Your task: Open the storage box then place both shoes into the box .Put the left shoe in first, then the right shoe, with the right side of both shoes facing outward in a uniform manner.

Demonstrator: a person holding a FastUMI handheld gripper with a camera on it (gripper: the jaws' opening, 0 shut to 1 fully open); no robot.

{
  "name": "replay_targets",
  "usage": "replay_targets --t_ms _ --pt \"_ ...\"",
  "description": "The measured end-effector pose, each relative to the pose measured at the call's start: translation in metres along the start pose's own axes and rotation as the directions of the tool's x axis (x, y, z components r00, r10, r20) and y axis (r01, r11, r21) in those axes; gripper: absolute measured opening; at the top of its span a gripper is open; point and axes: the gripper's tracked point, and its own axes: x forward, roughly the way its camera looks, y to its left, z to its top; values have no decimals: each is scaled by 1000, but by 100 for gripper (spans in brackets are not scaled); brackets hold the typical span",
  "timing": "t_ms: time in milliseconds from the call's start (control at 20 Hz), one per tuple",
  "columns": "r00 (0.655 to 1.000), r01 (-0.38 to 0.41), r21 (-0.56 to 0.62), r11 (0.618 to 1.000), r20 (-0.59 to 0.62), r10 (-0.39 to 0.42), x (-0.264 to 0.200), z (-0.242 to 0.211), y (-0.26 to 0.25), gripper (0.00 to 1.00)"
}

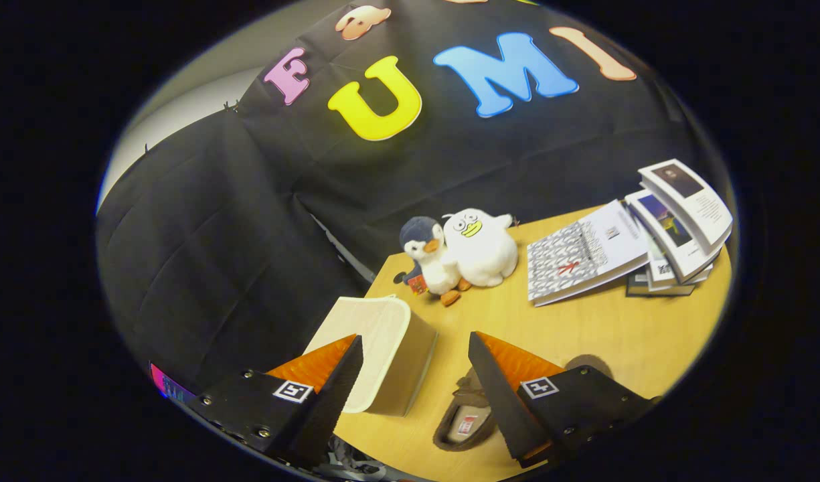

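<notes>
My gripper [415, 348] is open and holds nothing, hovering above the wooden table [604, 328]. A cream storage box [383, 348] with its lid down stands near the table's left edge, just ahead of my left finger [339, 378] and partly behind it. A brown shoe [464, 418] lies on the table below the gap between the fingers, close to the right finger [493, 395], which hides part of it. A second dark brown shape [589, 363] peeks out behind the right finger; I cannot tell whether it is the other shoe.
Two plush toys, a penguin [428, 258] and a white bird [482, 246], sit at the table's far edge beyond the box. A stack of booklets and magazines [640, 244] lies at the far right. Black cloth walls close in behind and to the left.
</notes>
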Motion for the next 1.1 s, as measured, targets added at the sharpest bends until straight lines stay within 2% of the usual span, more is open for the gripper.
replay_targets --t_ms 150,350,800,1050,1100 --pt "992 -89 75 993 -83 95 28 -28 11 97" --pt "962 -174 185 967 -177 207 62 -61 22 97" --pt "921 -196 330 923 -261 288 127 -93 32 97" --pt "897 -238 381 893 -267 353 130 -91 47 74" --pt "906 -221 361 906 -267 328 133 -93 47 70"
